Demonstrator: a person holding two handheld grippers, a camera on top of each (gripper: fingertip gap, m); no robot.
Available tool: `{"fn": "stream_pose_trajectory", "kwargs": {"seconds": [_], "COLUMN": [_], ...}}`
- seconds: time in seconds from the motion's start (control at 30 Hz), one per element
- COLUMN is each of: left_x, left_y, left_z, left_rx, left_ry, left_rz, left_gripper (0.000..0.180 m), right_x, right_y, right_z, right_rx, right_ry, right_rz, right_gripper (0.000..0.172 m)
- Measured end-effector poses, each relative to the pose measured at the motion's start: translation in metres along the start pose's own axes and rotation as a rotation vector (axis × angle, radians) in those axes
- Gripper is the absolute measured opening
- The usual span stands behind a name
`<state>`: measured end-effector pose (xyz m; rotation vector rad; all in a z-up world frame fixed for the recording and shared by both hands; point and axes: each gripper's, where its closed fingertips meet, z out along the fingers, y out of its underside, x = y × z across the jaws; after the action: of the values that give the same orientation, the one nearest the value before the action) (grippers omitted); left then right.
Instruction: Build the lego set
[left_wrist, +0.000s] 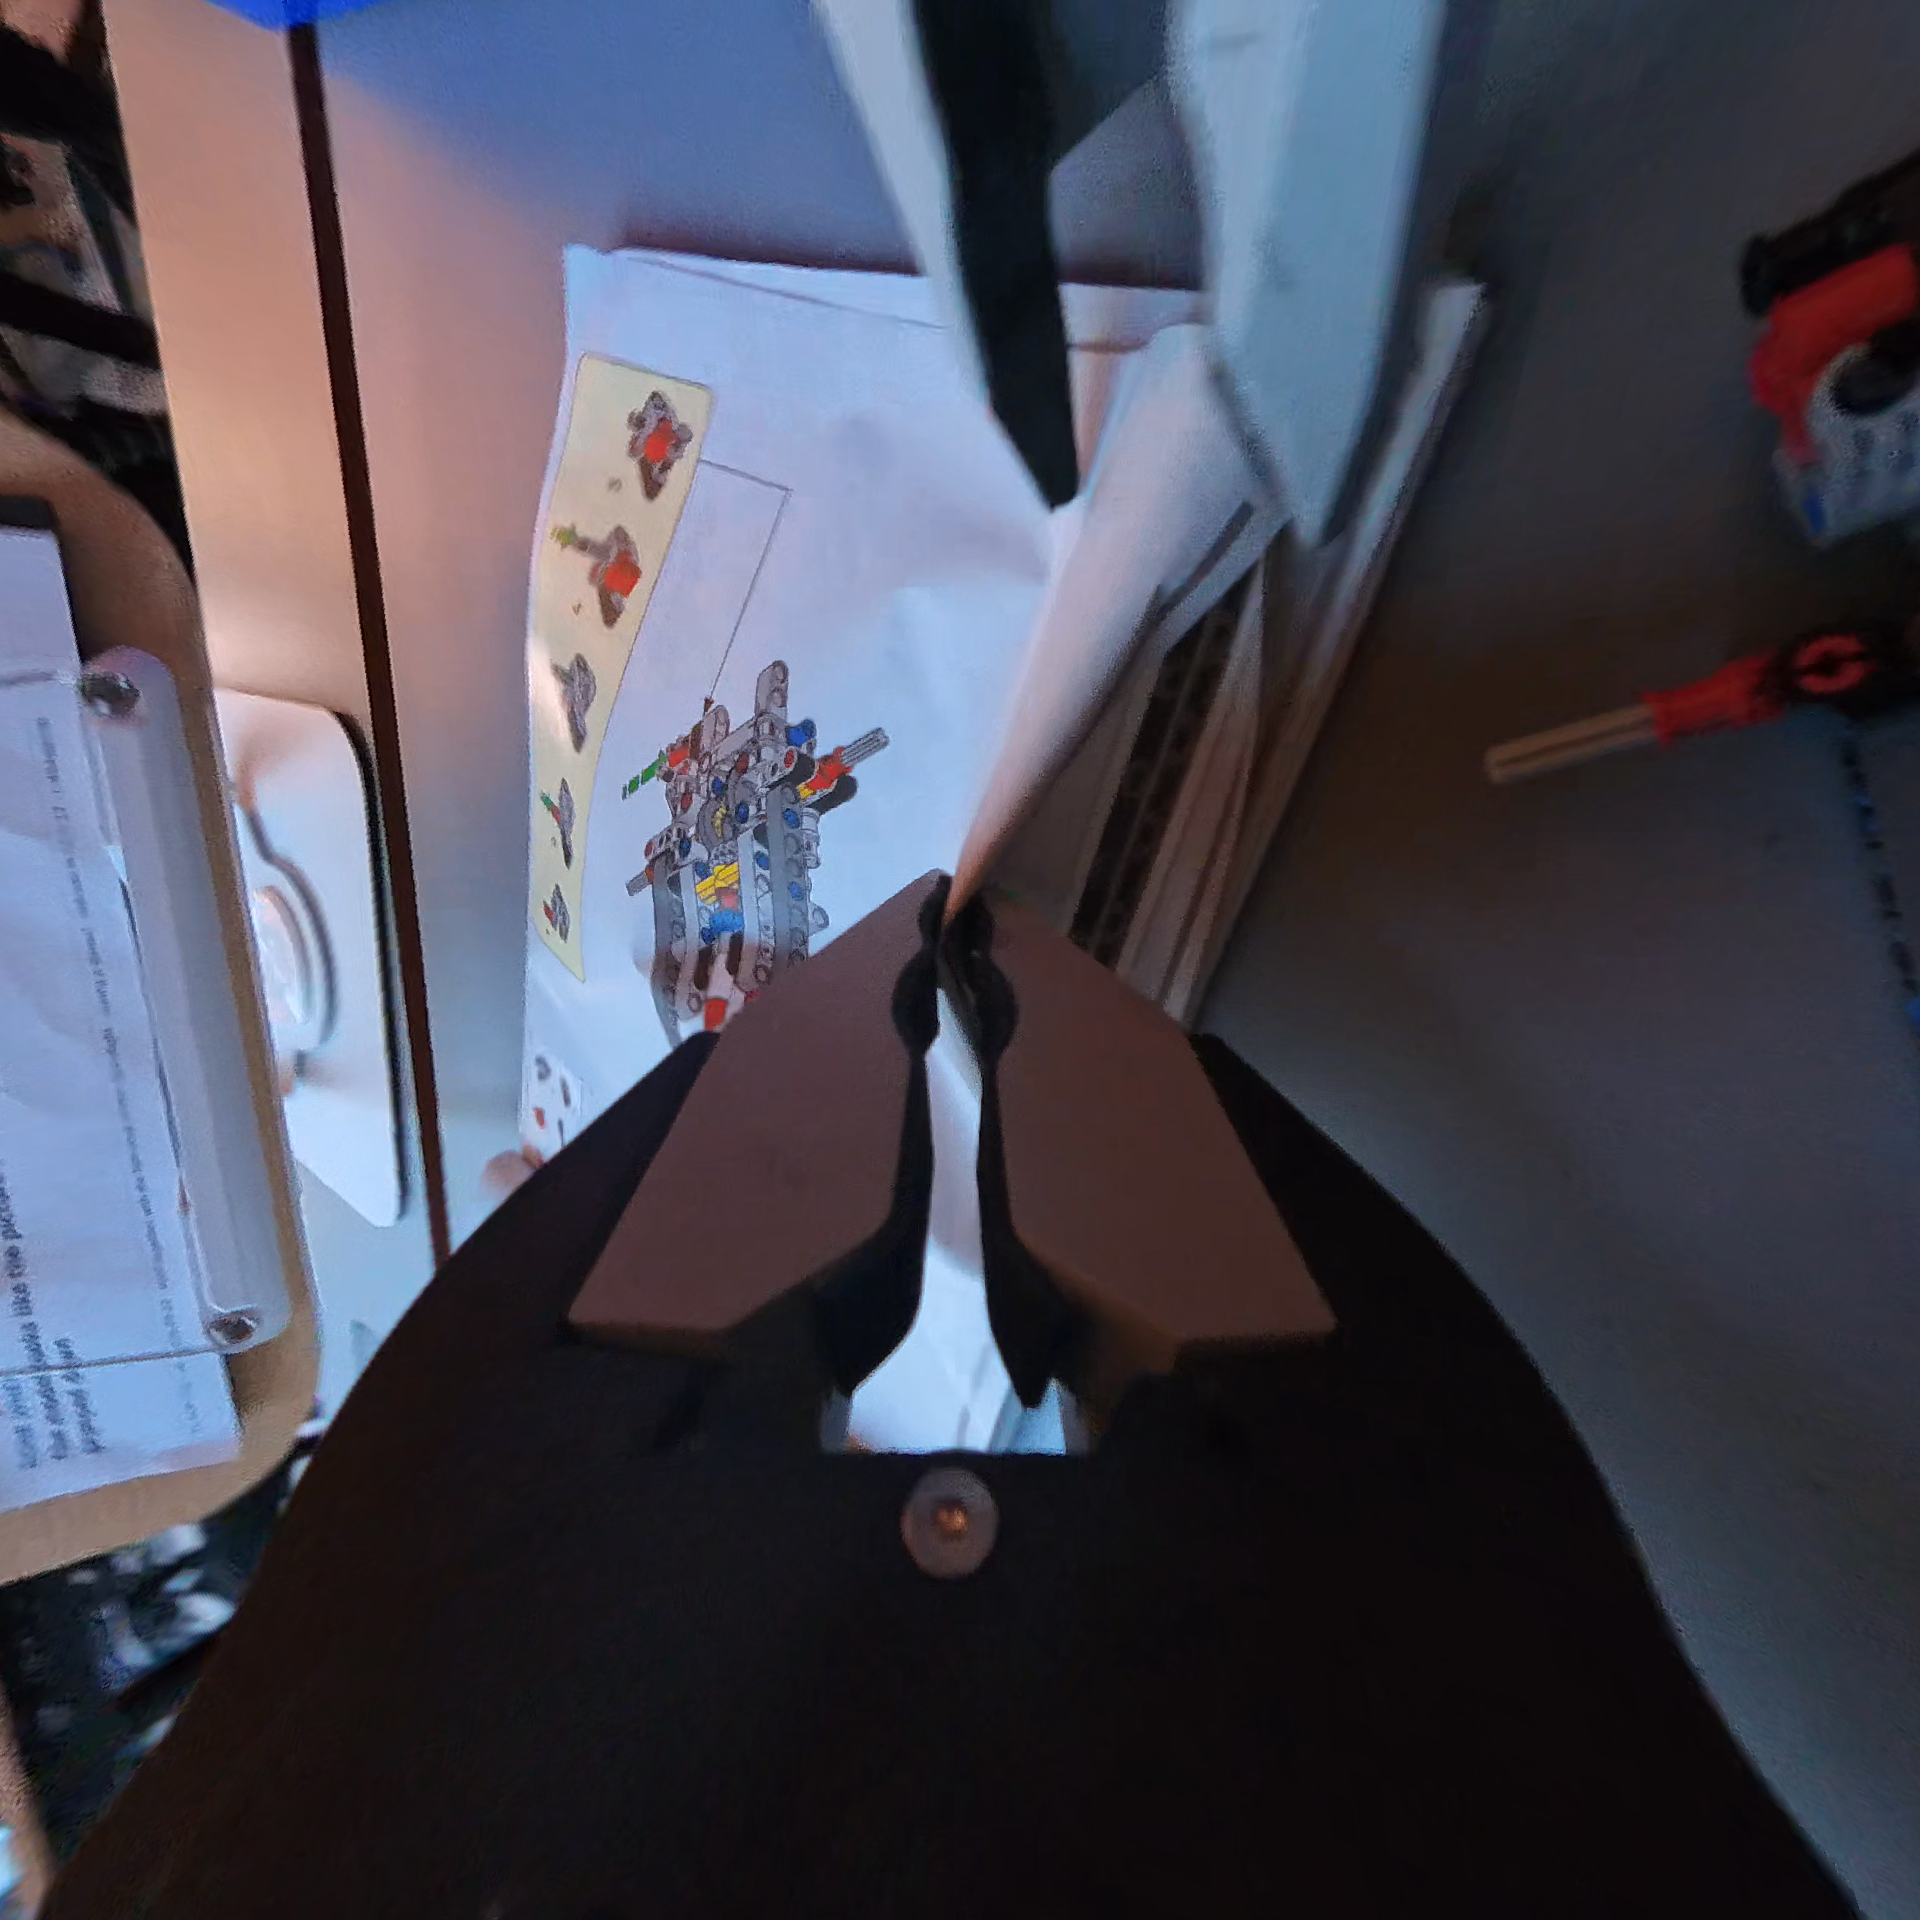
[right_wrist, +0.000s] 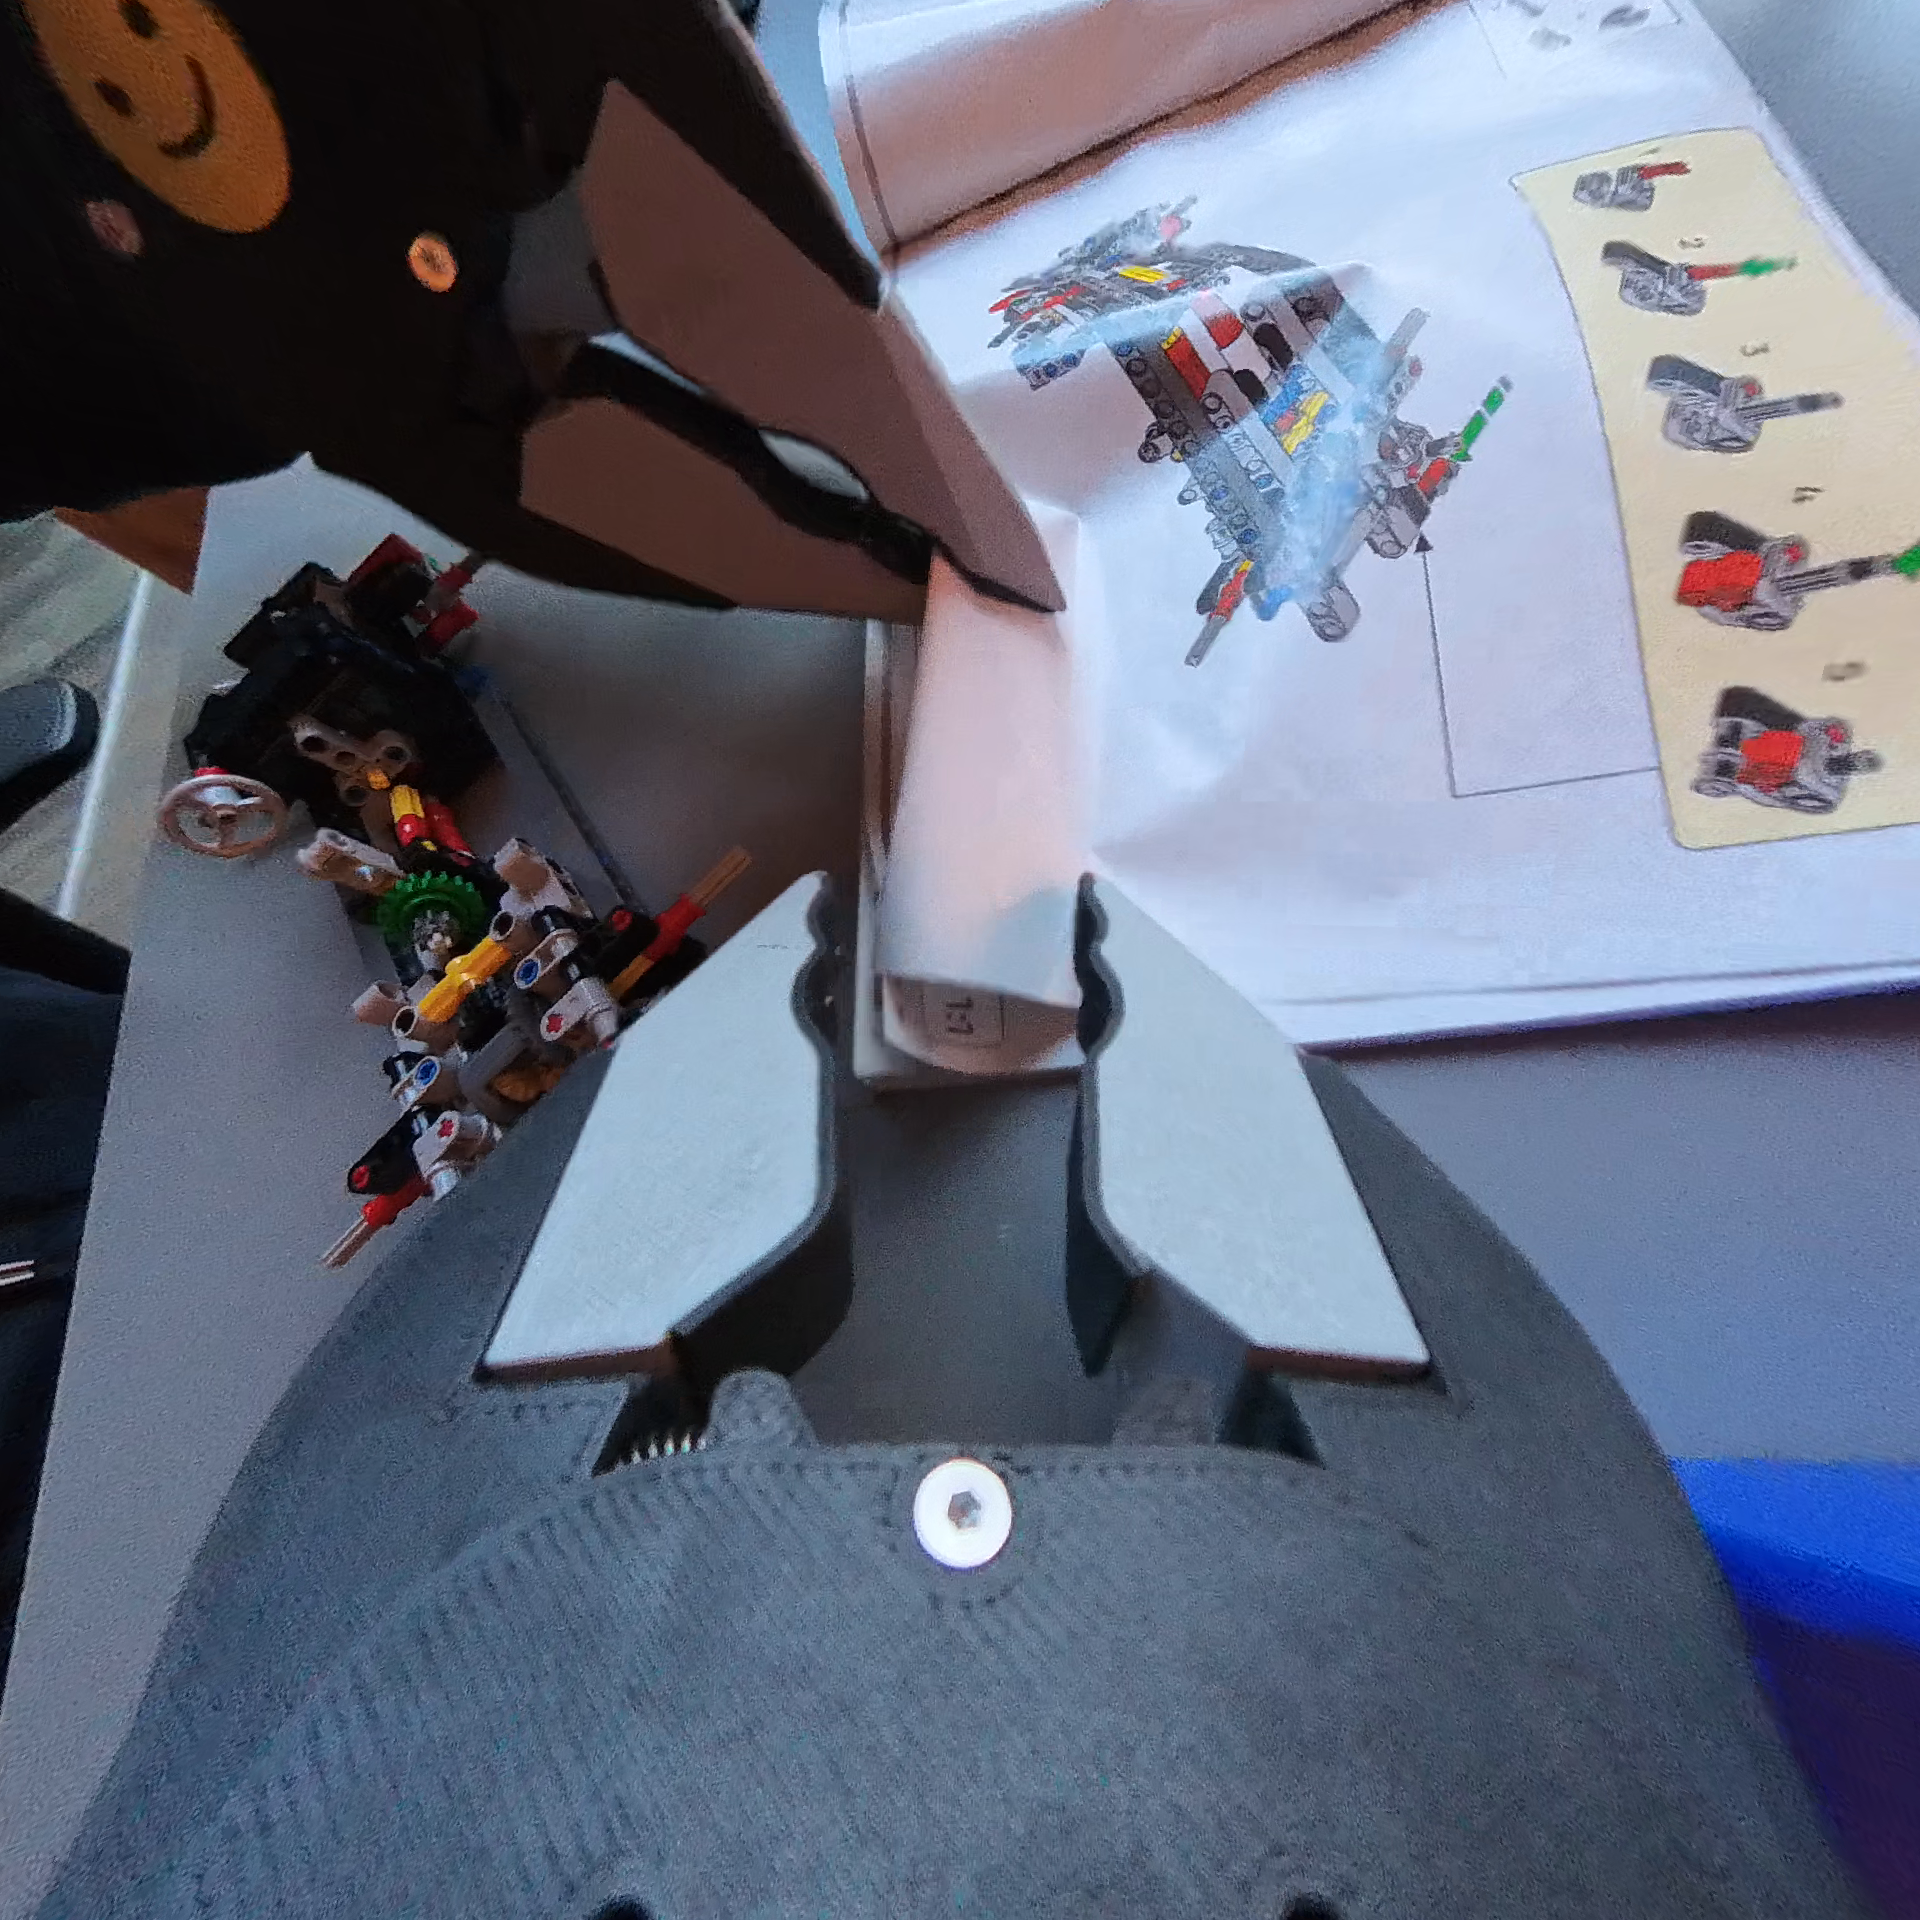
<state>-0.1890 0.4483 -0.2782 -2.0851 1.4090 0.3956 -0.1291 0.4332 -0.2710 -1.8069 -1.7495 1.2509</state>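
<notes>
An open instruction booklet lies on the grey table. My left gripper is shut on the edge of one of its pages, which rises from the fingertips. In the right wrist view the left gripper, black with a yellow round sticker, pinches that same page and holds it lifted and curled over. My right gripper is open. The curled page's lower corner sits between its fingers, and they do not clamp it. The booklet's printed pages spread to the right.
A small model of toy bricks with a green gear and a black model stand left of the booklet. Red and tan pieces lie on the table. A clear stand holding paper is at the left. A blue object is at the right.
</notes>
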Motion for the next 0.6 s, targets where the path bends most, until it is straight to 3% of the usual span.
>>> {"fn": "stream_pose_trajectory", "kwargs": {"seconds": [0.1,0.23,0.6], "left_x": [-0.018,-0.046,-0.070], "left_y": [0.003,0.015,0.041], "left_z": [-0.011,-0.033,-0.077], "left_rx": [0.066,0.190,0.427], "left_ry": [0.023,0.059,0.100], "left_rz": [-0.181,-0.446,-0.699], "left_gripper": [0.000,0.000,0.000], "right_x": [-0.001,-0.008,0.001], "right_y": [-0.011,-0.023,-0.005], "right_z": [-0.019,-0.043,-0.033], "right_rx": [0.107,0.239,0.129], "right_ry": [0.058,0.114,0.224], "right_rz": [-0.075,-0.160,-0.298], "right_gripper": [0.057,0.060,0.054]}}
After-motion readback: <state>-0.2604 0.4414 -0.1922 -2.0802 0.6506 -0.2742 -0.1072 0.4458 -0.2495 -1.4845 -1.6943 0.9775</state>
